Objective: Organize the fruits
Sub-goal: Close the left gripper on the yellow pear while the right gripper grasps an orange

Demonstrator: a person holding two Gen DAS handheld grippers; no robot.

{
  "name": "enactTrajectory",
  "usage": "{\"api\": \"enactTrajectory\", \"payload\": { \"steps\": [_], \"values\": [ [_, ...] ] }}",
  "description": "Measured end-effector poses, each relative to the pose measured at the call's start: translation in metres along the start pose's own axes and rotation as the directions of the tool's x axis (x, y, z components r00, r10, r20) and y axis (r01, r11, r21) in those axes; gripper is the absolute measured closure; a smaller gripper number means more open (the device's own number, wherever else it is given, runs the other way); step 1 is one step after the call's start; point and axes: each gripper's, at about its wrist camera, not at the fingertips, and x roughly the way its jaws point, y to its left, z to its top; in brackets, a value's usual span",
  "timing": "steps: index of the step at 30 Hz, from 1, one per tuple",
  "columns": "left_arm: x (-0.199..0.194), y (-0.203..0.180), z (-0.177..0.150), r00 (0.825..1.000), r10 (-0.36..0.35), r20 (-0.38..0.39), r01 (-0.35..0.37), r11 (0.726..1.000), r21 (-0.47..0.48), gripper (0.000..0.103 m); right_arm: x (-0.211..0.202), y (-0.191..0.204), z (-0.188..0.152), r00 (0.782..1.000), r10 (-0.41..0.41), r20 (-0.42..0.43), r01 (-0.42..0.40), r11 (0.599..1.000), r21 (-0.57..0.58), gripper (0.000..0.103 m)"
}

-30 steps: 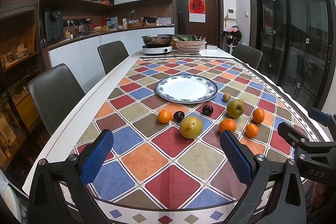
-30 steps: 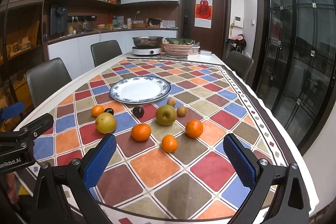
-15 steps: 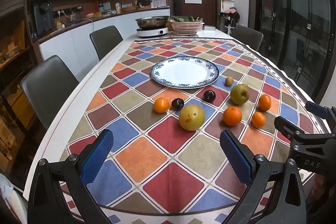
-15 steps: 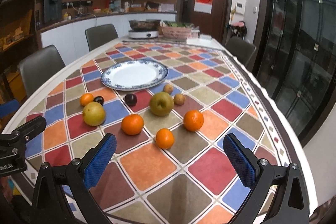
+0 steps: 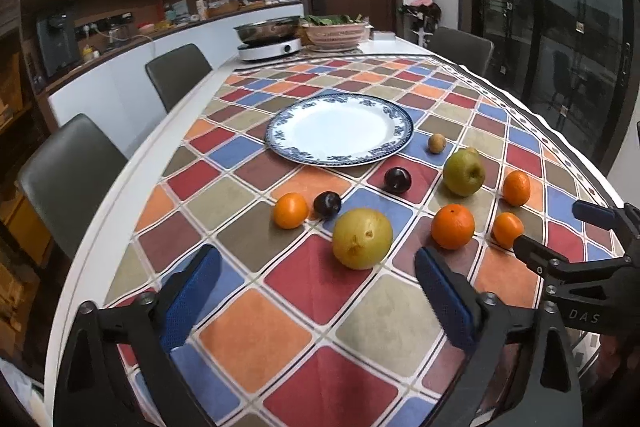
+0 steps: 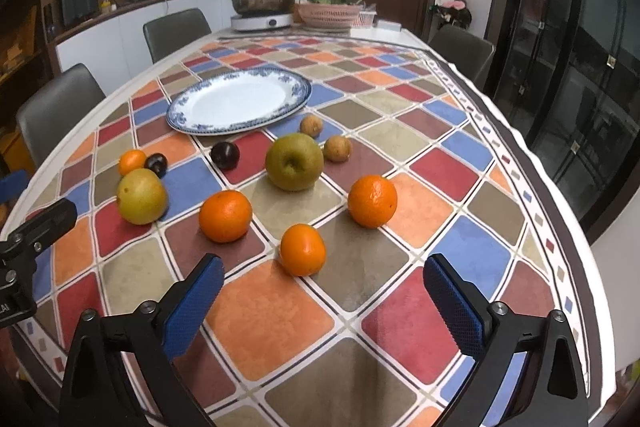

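A blue-rimmed white plate (image 5: 280, 143) (image 6: 176, 117) lies bare on the checked tablecloth. In front of it lie loose fruits: a yellow pear (image 5: 362, 238) (image 6: 141, 195), a green pear (image 5: 463, 171) (image 6: 294, 161), several oranges (image 5: 453, 226) (image 6: 302, 249), two dark plums (image 5: 327, 203) (image 6: 225, 155) and small brown fruits (image 5: 436, 143) (image 6: 337, 148). My left gripper (image 5: 316, 301) is open and empty, just short of the yellow pear. My right gripper (image 6: 322, 301) is open and empty, just short of the nearest orange. It also shows in the left wrist view (image 5: 592, 227).
An induction cooker with a pan (image 5: 270, 45) and a basket of greens (image 5: 336, 33) stand at the table's far end. Grey chairs (image 5: 64, 171) line the left side and another stands far right (image 6: 460, 53). The table edge runs close on the right (image 6: 576, 227).
Both grippers have moved forward and down toward the fruits, which now look larger and nearer. Both stay open. No fruit has moved.
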Motion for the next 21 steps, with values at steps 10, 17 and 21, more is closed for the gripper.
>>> {"api": "enactTrajectory", "payload": {
  "steps": [10, 17, 21],
  "values": [
    [0.042, -0.009, 0.008, 0.989, -0.105, -0.105, 0.107, 0.994, 0.013, 0.021, 0.034, -0.004, 0.009, 0.995, 0.037, -0.098, -0.036, 0.999, 0.007, 0.026],
    [0.070, -0.016, 0.011, 0.978, -0.122, -0.167, 0.130, 0.991, 0.036, 0.035, 0.049, -0.004, 0.012, 0.986, 0.069, -0.150, -0.069, 0.998, 0.004, 0.041],
    [0.080, -0.018, 0.008, 0.966, -0.158, -0.204, 0.167, 0.986, 0.025, 0.041, 0.055, -0.002, 0.013, 0.982, 0.082, -0.171, -0.085, 0.996, -0.006, 0.049]
  ]
}}
